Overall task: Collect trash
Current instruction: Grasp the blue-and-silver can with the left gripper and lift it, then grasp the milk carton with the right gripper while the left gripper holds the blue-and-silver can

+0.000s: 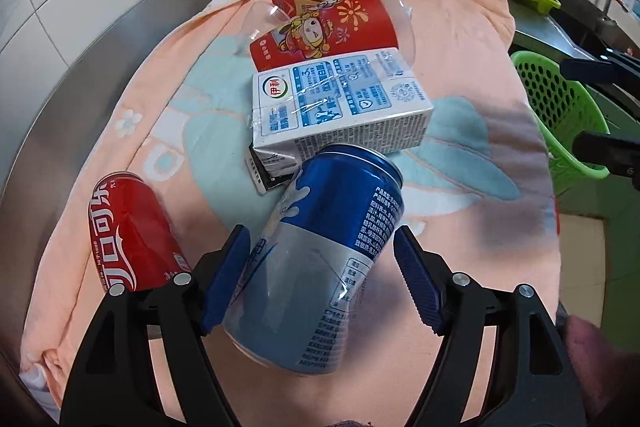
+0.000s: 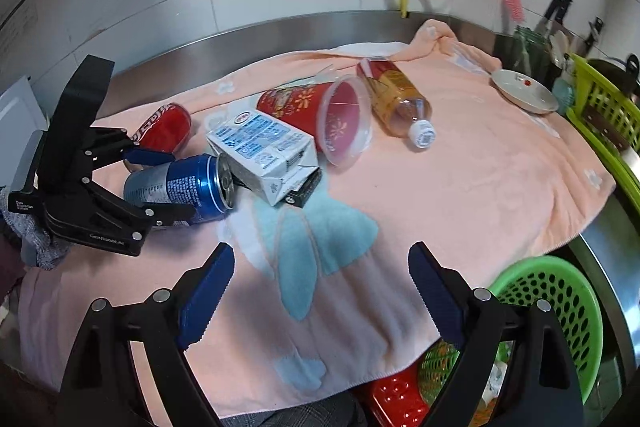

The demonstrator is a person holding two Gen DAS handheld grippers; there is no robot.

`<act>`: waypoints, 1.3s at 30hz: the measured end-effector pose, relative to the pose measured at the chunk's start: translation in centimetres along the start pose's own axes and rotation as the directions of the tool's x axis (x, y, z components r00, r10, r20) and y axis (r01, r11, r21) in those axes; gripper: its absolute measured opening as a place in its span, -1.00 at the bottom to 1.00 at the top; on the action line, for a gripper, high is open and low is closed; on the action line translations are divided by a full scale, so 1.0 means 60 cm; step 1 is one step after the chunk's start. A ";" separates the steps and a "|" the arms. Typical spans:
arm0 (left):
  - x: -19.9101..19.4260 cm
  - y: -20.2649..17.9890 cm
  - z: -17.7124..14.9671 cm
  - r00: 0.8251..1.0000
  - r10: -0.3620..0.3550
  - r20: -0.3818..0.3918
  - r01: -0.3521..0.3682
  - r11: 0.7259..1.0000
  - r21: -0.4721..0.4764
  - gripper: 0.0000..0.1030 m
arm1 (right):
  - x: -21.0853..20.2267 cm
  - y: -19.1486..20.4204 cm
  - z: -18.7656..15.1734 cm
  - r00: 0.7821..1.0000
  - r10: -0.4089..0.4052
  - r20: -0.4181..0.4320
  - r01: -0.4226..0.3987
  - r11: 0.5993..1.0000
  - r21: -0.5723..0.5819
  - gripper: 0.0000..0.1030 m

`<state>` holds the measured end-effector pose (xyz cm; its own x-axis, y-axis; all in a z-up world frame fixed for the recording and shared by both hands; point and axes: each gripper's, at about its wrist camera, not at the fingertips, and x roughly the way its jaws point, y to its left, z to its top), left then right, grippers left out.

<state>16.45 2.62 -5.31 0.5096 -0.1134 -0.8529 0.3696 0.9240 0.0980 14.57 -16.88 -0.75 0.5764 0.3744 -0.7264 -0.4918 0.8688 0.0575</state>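
Your left gripper (image 1: 320,279) straddles the blue can (image 1: 320,267) lying on the peach towel (image 1: 472,75), jaws wide, not pinching yet; its long axis runs straight ahead. Your right gripper (image 2: 320,291) hangs open, empty, farther off.

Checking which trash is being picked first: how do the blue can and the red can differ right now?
The blue can lies between the open fingers of the left gripper; the red can lies outside them, to its side. The blue can is blue and silver with a smooth wall; the red can is all red and looks dented. The blue can's end rests by the milk carton; the red can lies apart from it. Both lie on their sides on the pink towel.
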 end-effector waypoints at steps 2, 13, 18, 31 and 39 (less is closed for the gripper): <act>0.002 0.001 -0.001 1.000 0.000 0.000 0.000 1.000 0.003 0.43 | 0.006 0.004 0.006 1.000 0.016 -0.008 -0.016 1.000 -0.016 0.66; 0.016 0.014 -0.003 1.000 -0.001 -0.007 0.001 1.000 -0.028 0.42 | 0.026 0.021 0.037 0.996 0.079 -0.029 -0.081 0.992 -0.096 0.66; 0.010 0.004 -0.008 1.000 0.017 0.015 -0.017 0.999 -0.028 0.33 | 0.033 0.037 0.051 0.994 0.101 -0.034 -0.105 0.983 -0.150 0.66; -0.043 0.023 -0.072 0.998 0.017 0.061 -0.005 0.983 -0.181 0.17 | 0.082 0.088 0.119 0.970 0.216 -0.109 -0.239 0.927 -0.289 0.66; -0.061 0.038 -0.100 0.997 0.014 0.071 0.002 0.976 -0.219 0.15 | 0.146 0.115 0.159 0.956 0.215 -0.199 -0.277 0.886 -0.371 0.66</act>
<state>10.80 7.34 -5.02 0.5688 -0.1258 -0.8128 0.1912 0.9814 -0.0182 22.46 -4.50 -0.15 0.3155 0.4800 -0.8186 -0.8376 0.5462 -0.0025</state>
